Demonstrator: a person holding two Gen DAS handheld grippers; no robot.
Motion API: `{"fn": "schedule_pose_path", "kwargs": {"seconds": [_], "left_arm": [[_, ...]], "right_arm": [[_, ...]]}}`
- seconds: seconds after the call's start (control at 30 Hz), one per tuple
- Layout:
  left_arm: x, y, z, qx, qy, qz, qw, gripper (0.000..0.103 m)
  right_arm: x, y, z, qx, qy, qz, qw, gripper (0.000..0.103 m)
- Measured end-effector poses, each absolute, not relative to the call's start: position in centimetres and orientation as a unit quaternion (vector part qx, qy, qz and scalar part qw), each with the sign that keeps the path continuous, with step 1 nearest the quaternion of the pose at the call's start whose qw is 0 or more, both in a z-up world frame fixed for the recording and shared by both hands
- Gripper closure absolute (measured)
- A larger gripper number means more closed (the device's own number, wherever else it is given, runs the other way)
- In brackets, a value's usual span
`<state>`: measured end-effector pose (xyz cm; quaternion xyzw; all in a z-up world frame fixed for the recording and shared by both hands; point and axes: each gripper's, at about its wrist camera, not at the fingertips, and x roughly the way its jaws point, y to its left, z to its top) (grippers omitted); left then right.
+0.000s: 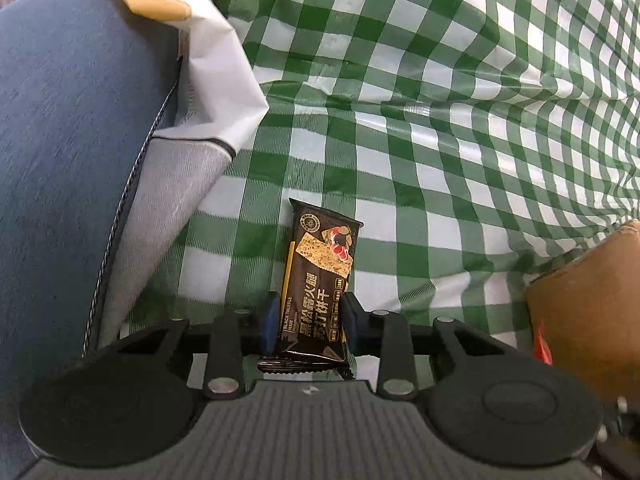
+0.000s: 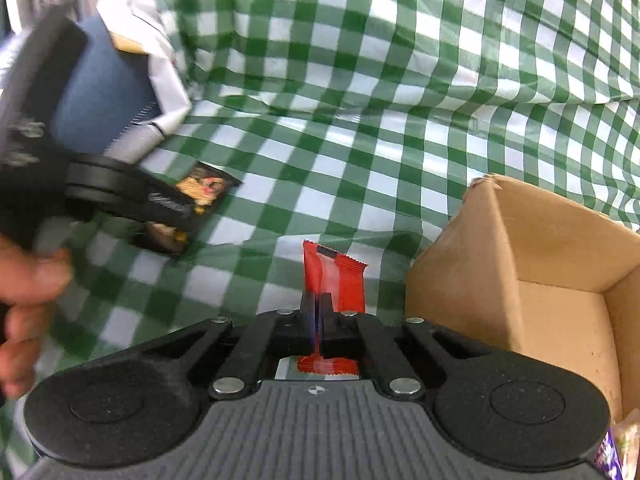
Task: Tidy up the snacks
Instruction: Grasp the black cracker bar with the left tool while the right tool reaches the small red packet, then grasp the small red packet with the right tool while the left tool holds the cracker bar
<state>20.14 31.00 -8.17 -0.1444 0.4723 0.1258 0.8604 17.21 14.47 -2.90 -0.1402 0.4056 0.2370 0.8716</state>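
Observation:
My left gripper is shut on a black cracker packet with gold print, held upright over the green-checked cloth. In the right wrist view the left gripper and its black packet show at the left, blurred. My right gripper is shut on a red snack packet, held edge-on just left of an open cardboard box. The box's brown corner also shows at the right of the left wrist view.
A blue fabric container with a grey lining and a white bag stand at the left. Purple-wrapped snacks lie at the lower right. The checked cloth rises in folds at the back.

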Motion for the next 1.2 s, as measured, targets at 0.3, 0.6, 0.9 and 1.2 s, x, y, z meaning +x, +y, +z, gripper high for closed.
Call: {"fn": "schedule_pose_path", "kwargs": {"seconds": [0.3, 0.6, 0.9, 1.2], "left_arm": [[15.9, 30.5, -7.2, -0.184, 0.478, 0.127, 0.849, 0.069], [8.4, 27.4, -6.0, -0.194, 0.503, 0.107, 0.835, 0.070], [5.1, 23.6, -7.6, -0.142, 0.579, 0.071, 0.800, 0.070], [6.1, 22.6, -8.0, -0.133, 0.578, 0.078, 0.801, 0.048]], "right_arm": [[8.2, 9.8, -0.5, -0.127, 0.392, 0.299, 0.861, 0.102], [0.6, 5.7, -1.3, -0.150, 0.368, 0.330, 0.856, 0.102], [-1.6, 4.6, -5.3, -0.143, 0.431, 0.340, 0.824, 0.099], [0.6, 3.7, -6.6, -0.070, 0.486, 0.322, 0.809, 0.047]]}}
